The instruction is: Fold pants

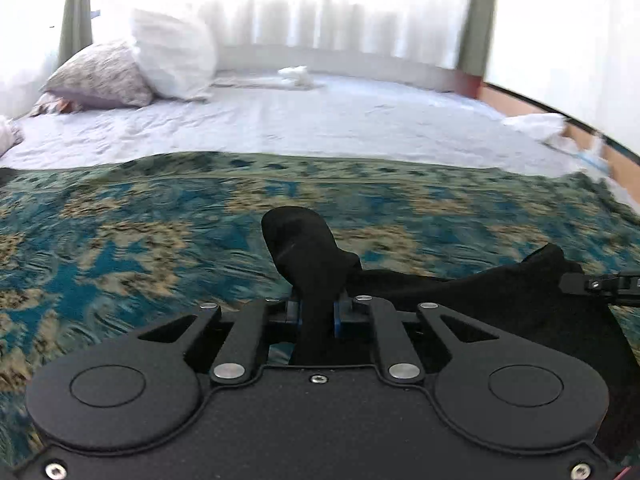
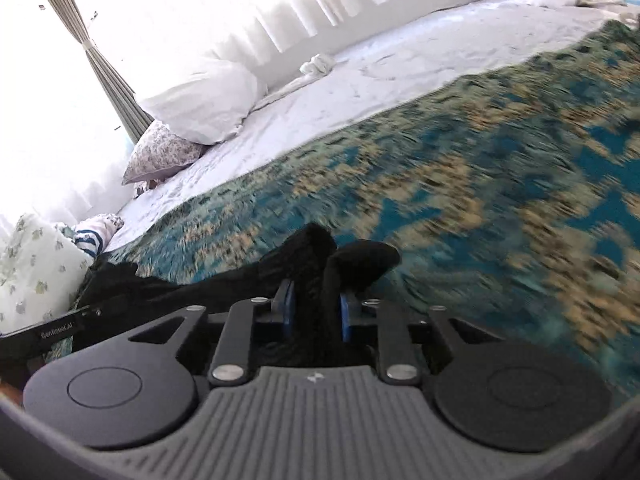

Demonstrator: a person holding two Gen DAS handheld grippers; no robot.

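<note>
Your black pants (image 1: 460,292) are soft, light and limp, so judge them to sag and slide wherever unsupported; take them at an edge with a good bunch of cloth, as now. They hang just above the patterned blanket (image 1: 160,232) on the bed, strung between both tools. The left hand-held gripper (image 1: 316,312) is pinched narrow on a bunch that pokes up at 12 o'clock; the right hand-held gripper (image 2: 316,312) is likewise clamped on a thicker wad. Only the left view shows the drooping span running to 3 o'clock; only the right view shows the floral pillow (image 2: 32,268) at 9 o'clock.
</note>
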